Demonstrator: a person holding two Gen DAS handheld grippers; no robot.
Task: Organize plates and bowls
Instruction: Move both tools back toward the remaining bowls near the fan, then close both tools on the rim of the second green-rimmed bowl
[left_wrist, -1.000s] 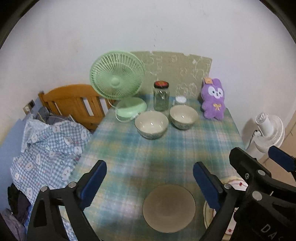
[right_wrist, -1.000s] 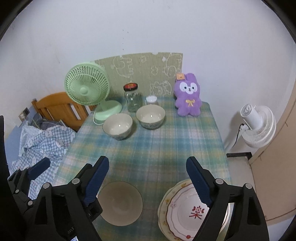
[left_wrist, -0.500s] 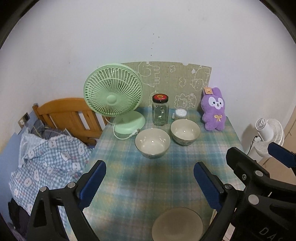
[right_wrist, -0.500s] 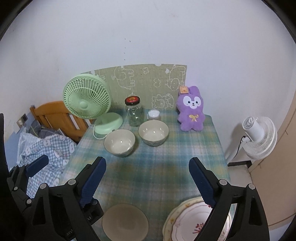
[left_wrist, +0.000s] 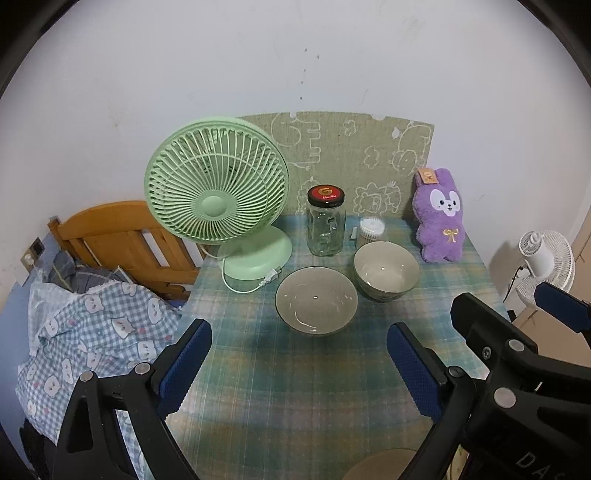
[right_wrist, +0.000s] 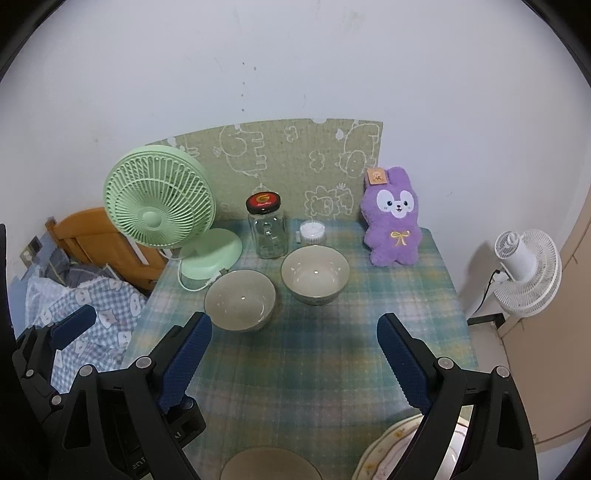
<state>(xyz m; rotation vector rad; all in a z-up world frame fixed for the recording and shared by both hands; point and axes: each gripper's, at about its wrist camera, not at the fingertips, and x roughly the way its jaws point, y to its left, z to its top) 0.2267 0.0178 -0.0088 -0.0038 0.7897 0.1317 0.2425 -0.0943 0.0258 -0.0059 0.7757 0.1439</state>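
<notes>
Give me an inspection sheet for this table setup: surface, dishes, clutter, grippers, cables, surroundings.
Surface: green plaid tablecloth, flat.
Job's things: two beige ceramic bowls side by side, apart; plain brown plate and patterned white plate at near edge.
Clutter: green desk fan, red-lidded glass jar, small white tub, purple plush rabbit.
Grippers: left gripper and right gripper, jaws open, holding nothing.
Cables: fan cord loose on cloth.
Surroundings: wooden chair, checked fabric, white floor fan.

2 empty bowls (right_wrist: 240, 300) (right_wrist: 315, 275) upright, side by side; plates (right_wrist: 384, 454) nearer.
</notes>
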